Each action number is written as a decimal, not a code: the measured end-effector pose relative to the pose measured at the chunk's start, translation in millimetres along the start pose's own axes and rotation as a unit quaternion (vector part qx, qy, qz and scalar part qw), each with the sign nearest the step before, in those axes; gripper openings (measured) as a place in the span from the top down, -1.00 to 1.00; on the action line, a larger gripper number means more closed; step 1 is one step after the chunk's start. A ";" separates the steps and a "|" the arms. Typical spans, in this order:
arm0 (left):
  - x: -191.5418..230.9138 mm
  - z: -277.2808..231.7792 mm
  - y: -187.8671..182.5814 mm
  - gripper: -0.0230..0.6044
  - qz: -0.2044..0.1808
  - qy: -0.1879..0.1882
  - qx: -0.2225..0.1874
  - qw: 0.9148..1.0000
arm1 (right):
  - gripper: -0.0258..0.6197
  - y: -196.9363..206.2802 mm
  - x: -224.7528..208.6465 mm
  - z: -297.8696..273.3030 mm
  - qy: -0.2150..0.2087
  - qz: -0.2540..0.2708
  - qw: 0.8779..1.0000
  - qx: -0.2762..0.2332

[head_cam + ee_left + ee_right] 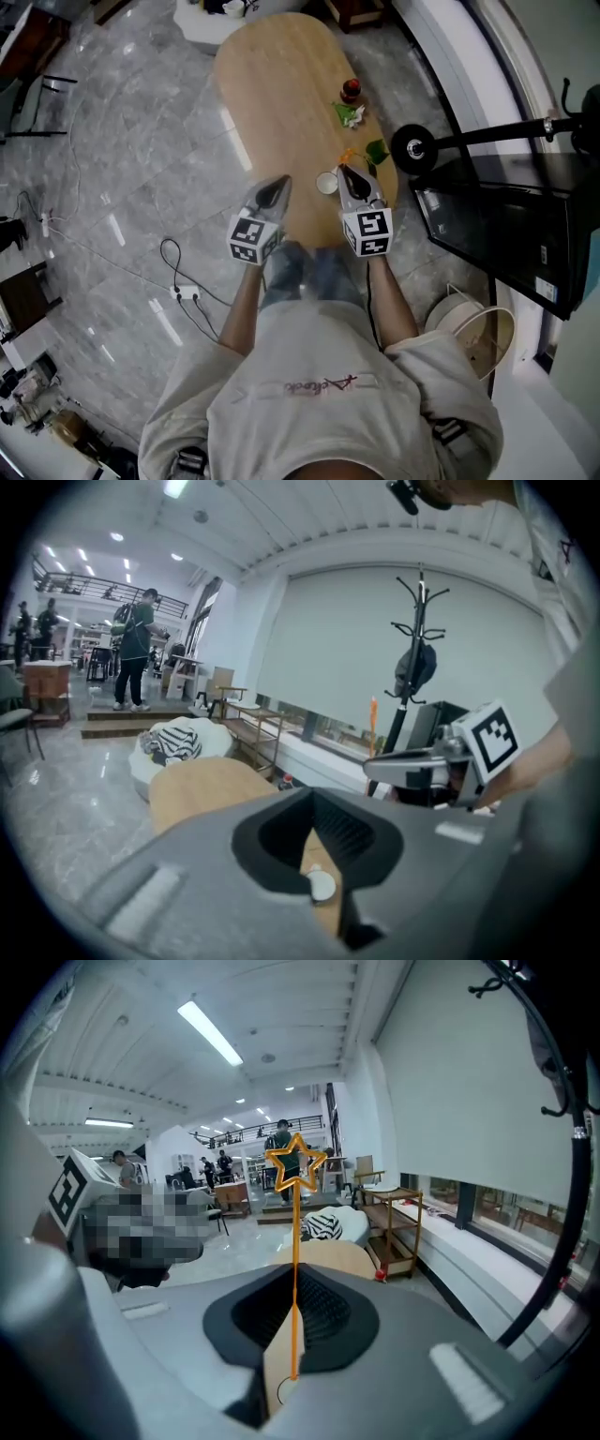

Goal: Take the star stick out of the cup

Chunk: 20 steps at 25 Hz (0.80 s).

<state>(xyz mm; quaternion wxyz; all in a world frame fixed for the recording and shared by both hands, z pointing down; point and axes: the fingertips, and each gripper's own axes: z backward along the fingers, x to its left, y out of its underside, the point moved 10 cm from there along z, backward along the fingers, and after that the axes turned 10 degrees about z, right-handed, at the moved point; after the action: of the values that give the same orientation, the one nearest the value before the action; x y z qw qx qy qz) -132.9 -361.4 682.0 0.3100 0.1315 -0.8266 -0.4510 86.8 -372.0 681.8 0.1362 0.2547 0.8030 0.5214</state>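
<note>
The right gripper (347,172) has its jaws pressed onto the star stick (294,1274) and pinches the thin orange shaft low down. In the right gripper view the stick stands upright, with the outlined star at 12 o'clock. Its bare lower end shows in the narrow slit between the jaws, over the desk (272,94). The stick is out of the cup (326,183). In the head view its orange top shows just beyond the right gripper's tips, toward 12 o'clock. The small white cup stands on the wooden desk between the two grippers, at about 8 o'clock from the right tips and 3 o'clock from the left ones, and neither gripper touches it. The left gripper (281,183) hangs over the near edge of the desk with its jaws drawn almost together and nothing between them. In the left gripper view only a slim wedge of desk and the cup show through the gap. The right gripper's marker cube sits at 3 o'clock in that view. Farther up the desk, at about 1 o'clock from the cup, stands a red bottle (351,90). Green leaves (376,152) lie between the bottle and the right gripper, close to the desk's right edge. The person stands at the desk's near end with both forearms reaching forward.
</note>
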 end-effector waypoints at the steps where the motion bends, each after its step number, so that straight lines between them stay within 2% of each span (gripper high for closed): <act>1: -3.1 4.2 -5.1 0.92 0.000 -0.002 -0.002 1.000 | 0.88 -7.8 1.0 6.8 -0.002 0.004 1.000 -0.005; 9: -9.5 33.2 -72.9 0.92 -0.027 -0.018 -0.041 0.999 | 0.88 -76.3 -4.0 38.2 0.012 0.024 0.999 -0.043; 14: -17.1 41.3 -127.3 0.92 -0.055 -0.019 -0.094 0.994 | 0.88 -111.8 -21.2 48.5 0.036 0.037 0.996 -0.074; 20: -25.3 65.2 -167.2 0.92 -0.080 -0.022 -0.132 0.988 | 0.88 -145.6 -23.8 68.2 0.058 0.043 0.992 -0.106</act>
<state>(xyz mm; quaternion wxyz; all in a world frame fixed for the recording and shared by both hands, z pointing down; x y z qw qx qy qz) -164.9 -399.0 507.5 0.2692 0.1457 -0.7534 -0.5820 100.7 -380.3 520.1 0.0928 0.2424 0.7382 0.6226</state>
